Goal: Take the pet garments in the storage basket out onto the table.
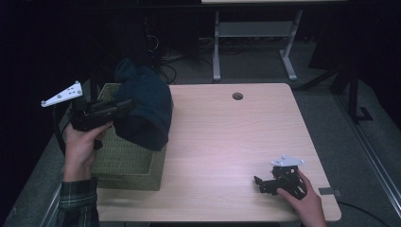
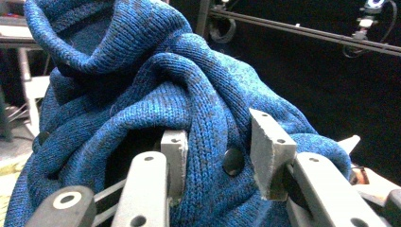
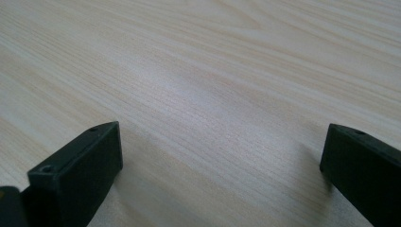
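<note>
Pale wood-grain table [image 1: 227, 142], one round cable hole [image 1: 237, 96] near its far edge; dark room behind, with a white desk frame [image 1: 255, 42] and loose cables on the floor.

Item 1: green woven basket [image 1: 125, 163], at the table's left end. The high view shows its open top and near wall.

Item 2: dark blue knitted garment [image 1: 142, 109], bunched and draped over the basket's far right corner, part of it raised above the rim. The high view gives it as a dark lump; the left gripper view brings out the ribbed knit [image 2: 156, 94], its twisted folds and a dark round button [image 2: 233, 161] on the fabric.

Item 3: left gripper [image 1: 124, 105], held in the person's left hand [image 1: 82, 144], pointing level into the garment, grey plate on top. The left gripper view shows the jaws closed on a fold of knit, the button lying between the two pale pads [image 2: 272, 151].

Item 4: right gripper [image 1: 258, 182], in the right hand [image 1: 302, 196], resting low at the table's near right, well apart from the basket. The right gripper view shows its black jaws standing wide, bare wood grain [image 3: 213, 94] between them.
</note>
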Action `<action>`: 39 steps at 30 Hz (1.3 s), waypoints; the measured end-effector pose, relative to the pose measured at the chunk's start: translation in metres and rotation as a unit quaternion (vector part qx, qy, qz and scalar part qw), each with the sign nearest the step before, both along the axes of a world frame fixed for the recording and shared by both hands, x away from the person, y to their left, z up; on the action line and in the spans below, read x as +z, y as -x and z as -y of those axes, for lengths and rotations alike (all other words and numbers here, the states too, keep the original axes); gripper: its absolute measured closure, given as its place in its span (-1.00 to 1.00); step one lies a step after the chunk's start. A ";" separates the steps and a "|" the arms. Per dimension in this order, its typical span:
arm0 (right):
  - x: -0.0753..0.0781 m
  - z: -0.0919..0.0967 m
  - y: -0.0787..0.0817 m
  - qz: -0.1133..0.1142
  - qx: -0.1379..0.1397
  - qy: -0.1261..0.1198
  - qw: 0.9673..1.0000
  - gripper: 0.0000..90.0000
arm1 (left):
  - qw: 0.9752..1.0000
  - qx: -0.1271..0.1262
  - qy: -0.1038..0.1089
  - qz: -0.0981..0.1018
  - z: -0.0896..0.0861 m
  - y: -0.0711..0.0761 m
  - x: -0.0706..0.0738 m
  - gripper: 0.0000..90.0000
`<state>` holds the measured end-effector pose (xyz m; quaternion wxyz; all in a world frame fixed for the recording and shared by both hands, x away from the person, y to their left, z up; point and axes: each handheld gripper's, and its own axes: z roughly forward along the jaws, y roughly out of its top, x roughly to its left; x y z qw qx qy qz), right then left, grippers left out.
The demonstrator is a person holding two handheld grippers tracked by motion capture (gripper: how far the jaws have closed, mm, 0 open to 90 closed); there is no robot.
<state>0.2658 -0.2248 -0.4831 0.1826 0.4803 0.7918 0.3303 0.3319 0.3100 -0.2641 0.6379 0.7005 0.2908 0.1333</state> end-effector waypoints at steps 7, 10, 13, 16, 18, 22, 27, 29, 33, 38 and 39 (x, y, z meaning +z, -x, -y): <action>0.000 0.000 0.000 0.000 0.001 0.001 1.000 -1.00 | 1.000 -0.026 0.001 0.004 0.020 0.001 0.005 0.37; 0.000 0.000 0.000 0.000 0.001 0.001 1.000 -1.00 | 0.999 -0.040 -0.001 0.005 0.030 0.001 0.005 0.37; 0.000 0.000 0.000 0.000 0.001 0.001 1.000 -1.00 | 0.999 -0.052 -0.004 0.005 0.041 0.000 0.005 0.37; 0.000 0.000 0.000 0.000 0.001 0.001 1.000 -1.00 | 0.998 -0.065 -0.006 0.004 0.053 -0.001 0.005 0.37; 0.000 0.000 0.000 0.000 0.001 0.001 1.000 -1.00 | 0.997 -0.072 -0.007 0.004 0.059 -0.002 0.005 0.37; 0.000 0.000 0.000 0.000 0.001 0.001 1.000 -1.00 | 0.996 -0.087 -0.008 0.004 0.074 -0.003 0.005 0.37; 0.000 0.000 0.000 0.000 0.001 0.001 1.000 -1.00 | 0.995 -0.102 -0.011 0.003 0.091 -0.006 0.003 0.37; 0.000 0.000 0.000 0.000 0.001 0.001 1.000 -1.00 | 0.994 -0.108 -0.013 0.000 0.098 -0.007 0.002 0.37; 0.000 0.000 0.000 0.000 0.001 0.001 1.000 -1.00 | 0.993 -0.121 -0.016 -0.003 0.112 -0.010 -0.001 0.37; 0.000 0.000 0.000 -0.001 0.001 0.001 1.000 -1.00 | 0.991 -0.135 -0.024 -0.009 0.127 -0.013 -0.007 0.37; 0.000 0.000 0.000 -0.001 0.001 0.001 1.000 -1.00 | 0.990 -0.138 -0.025 -0.011 0.130 -0.014 -0.009 0.37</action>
